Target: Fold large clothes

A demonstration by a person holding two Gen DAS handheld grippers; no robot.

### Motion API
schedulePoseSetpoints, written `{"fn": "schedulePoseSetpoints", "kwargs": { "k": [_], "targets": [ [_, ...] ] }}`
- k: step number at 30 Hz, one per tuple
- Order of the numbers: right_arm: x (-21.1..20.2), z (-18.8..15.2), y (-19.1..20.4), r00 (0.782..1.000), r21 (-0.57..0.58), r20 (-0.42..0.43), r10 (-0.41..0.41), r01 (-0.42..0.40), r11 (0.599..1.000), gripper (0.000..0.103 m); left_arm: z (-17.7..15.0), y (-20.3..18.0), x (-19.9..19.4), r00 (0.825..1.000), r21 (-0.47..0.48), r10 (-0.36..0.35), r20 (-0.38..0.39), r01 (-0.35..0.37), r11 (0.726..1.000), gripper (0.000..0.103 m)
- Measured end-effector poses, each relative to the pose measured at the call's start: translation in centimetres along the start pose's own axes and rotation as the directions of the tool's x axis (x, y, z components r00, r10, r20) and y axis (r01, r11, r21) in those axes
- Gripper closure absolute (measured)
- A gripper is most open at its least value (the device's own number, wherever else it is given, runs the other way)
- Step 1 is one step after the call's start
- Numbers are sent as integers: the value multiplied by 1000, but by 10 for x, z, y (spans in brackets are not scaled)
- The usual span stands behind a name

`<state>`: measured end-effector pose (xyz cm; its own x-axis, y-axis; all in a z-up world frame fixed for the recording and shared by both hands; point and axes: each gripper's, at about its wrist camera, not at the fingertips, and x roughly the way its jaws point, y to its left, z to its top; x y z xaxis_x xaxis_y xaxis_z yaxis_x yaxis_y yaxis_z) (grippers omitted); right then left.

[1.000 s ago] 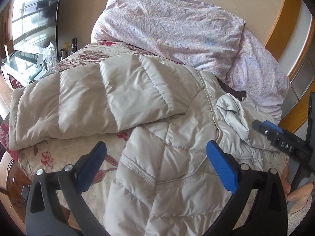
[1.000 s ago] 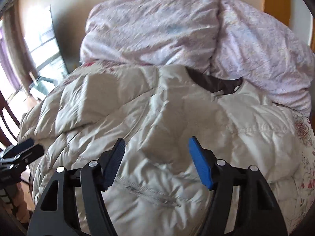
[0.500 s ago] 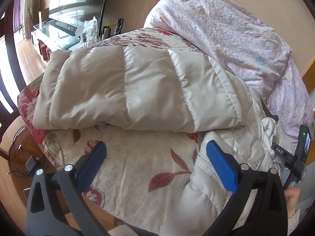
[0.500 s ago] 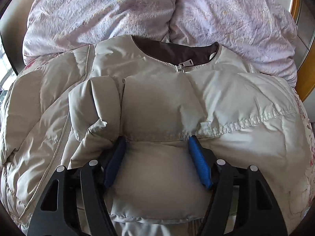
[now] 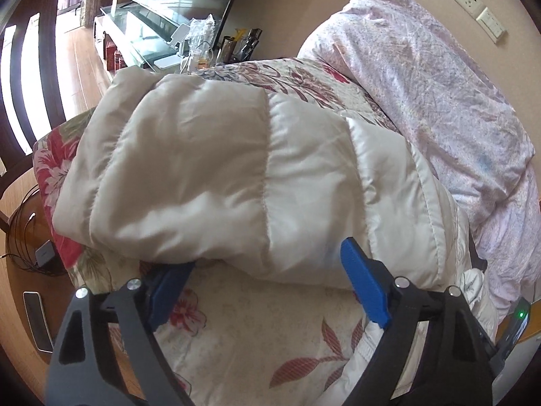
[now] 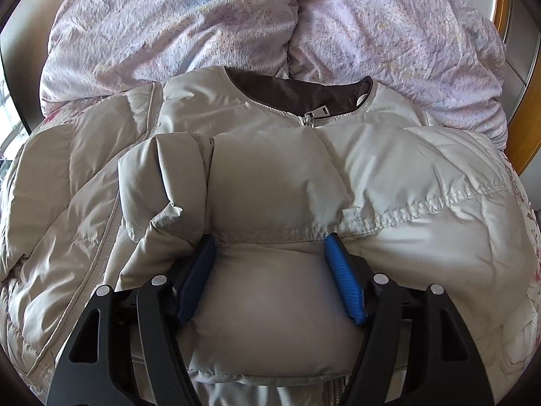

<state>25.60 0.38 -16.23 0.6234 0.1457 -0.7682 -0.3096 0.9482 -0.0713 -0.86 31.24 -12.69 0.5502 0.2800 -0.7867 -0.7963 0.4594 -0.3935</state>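
Observation:
A beige quilted down jacket [image 6: 389, 182] lies on the bed, zipped, its brown-lined collar toward the pillows. Its right sleeve [image 6: 270, 287] is folded across the chest. My right gripper [image 6: 270, 253] is open with its blue fingers on either side of that sleeve's puffy cuff end, which fills the gap. In the left wrist view the jacket's other sleeve [image 5: 236, 182] stretches out to the left over the floral bedspread [image 5: 257, 331]. My left gripper [image 5: 267, 264] is open, its fingertips at the sleeve's near edge, the left one tucked under it.
Two lilac pillows [image 6: 270, 23] lie at the head of the bed. Left of the bed stand a glass table with bottles [image 5: 189, 47], and a phone [image 5: 35, 321] and cables on the wooden floor. The bed's left edge is near the sleeve's cuff.
My left gripper has swung left and moved in to the outstretched sleeve's edge. My right gripper has moved onto the folded sleeve and stayed around it.

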Motion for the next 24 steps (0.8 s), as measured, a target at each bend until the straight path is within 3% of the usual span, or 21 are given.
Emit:
{"fn": "schedulePoseSetpoints", "kwargs": {
  "k": [6,8,10,12,15,19,21,24],
  "targets": [
    [0,-1,0,1000,4,11,5,-5,1000,33,20,20,3,1000,-123,-2,9,3,992,45],
    [0,-1,0,1000,4,13,5,-5,1000,33,26,27,5,1000,-148,1,7,0,989,67],
    [0,-2,1,1000,5,13,6,-6,1000,33,32,31,5,1000,-158,7,12,-5,987,80],
    [0,-2,1,1000,7,15,9,-9,1000,33,39,28,4,1000,-149,9,16,-6,989,86],
    [-1,-2,1,1000,9,17,12,-12,1000,33,50,10,-8,998,-90,27,51,-22,996,90],
    [-1,-3,1,1000,9,18,13,-13,1000,33,63,-44,-37,991,63,14,133,-23,998,91],
    [0,-2,0,1000,9,17,15,-15,1000,33,63,-84,-55,984,174,-28,175,-2,985,91],
    [-1,-2,0,1000,12,18,21,-21,1000,33,49,-150,-75,972,344,-130,196,56,937,91]
  ]
}}
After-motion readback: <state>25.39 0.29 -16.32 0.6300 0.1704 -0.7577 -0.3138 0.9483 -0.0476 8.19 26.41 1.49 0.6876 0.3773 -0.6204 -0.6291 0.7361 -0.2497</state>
